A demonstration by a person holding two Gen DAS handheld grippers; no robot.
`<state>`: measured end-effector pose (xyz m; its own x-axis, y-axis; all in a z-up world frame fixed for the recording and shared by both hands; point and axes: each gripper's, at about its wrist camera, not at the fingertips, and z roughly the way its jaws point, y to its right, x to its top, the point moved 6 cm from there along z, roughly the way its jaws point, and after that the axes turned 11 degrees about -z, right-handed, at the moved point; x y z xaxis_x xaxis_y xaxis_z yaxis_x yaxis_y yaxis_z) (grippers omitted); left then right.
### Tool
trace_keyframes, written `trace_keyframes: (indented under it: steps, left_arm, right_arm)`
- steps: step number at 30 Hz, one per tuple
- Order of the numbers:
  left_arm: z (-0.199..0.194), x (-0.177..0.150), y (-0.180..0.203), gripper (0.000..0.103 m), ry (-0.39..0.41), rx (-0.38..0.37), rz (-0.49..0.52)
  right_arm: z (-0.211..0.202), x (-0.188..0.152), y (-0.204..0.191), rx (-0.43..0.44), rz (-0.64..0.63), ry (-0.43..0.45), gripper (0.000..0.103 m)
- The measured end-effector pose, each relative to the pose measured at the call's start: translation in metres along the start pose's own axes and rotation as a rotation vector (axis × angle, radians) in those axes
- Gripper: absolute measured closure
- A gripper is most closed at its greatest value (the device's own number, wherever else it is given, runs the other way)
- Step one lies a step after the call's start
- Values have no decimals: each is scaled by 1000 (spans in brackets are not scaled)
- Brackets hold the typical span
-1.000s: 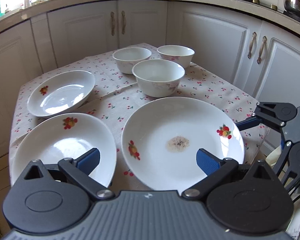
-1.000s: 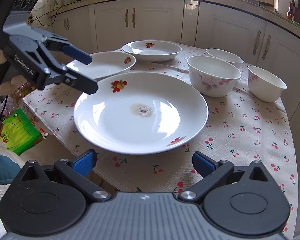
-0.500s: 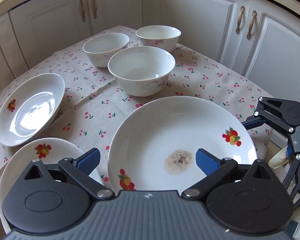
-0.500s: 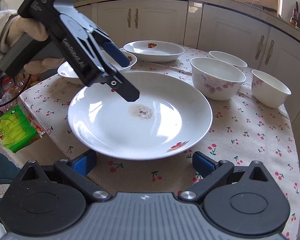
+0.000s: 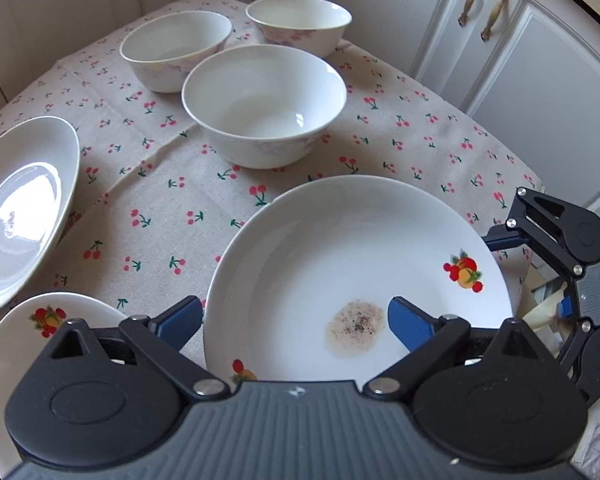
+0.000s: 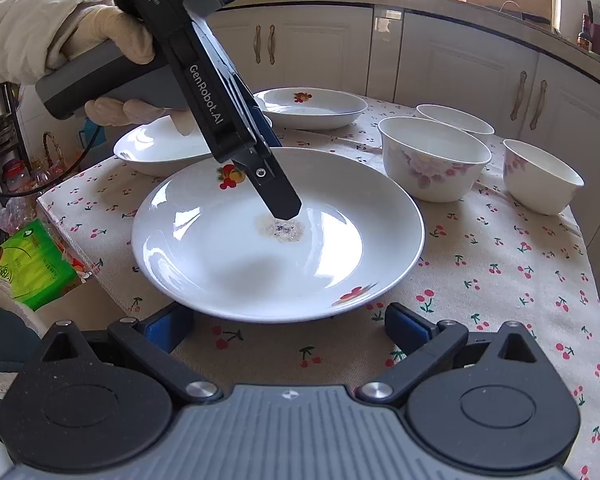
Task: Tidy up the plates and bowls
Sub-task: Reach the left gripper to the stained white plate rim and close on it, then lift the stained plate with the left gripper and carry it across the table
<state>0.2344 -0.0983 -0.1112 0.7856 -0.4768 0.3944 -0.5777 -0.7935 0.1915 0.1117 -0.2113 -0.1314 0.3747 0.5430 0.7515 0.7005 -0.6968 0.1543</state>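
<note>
Your left tool point(image 5: 294, 320) is spread wide, straddling the near left rim of the large white plate with fruit prints and a speckled residue patch point(image 5: 356, 280); one blue pad point(image 5: 406, 322) hangs over its inside, the other over the cherry-print cloth on the table point(image 5: 160, 208). Seen from your right side, that left tool point(image 6: 280, 200) tips down over the residue. Your right tool point(image 6: 288, 330) is also wide, holding nothing, just off the plate's point(image 6: 220, 264) near edge. Three white bowls point(image 5: 264, 104) sit beyond, two smaller white plates point(image 5: 24, 196) to the left.
</note>
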Motion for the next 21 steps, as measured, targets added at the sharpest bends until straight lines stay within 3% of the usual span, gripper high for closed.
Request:
trace_keyframes:
  steps: [8,21]
  left_arm:
    - [4,5,-1,14,-74,-33,4]
    - [12,8,0,15,-136,-39,25]
  right_arm:
    - [1,1,-1,4,-8,2,0]
    - [5,5,-4,11,-15,-1,0]
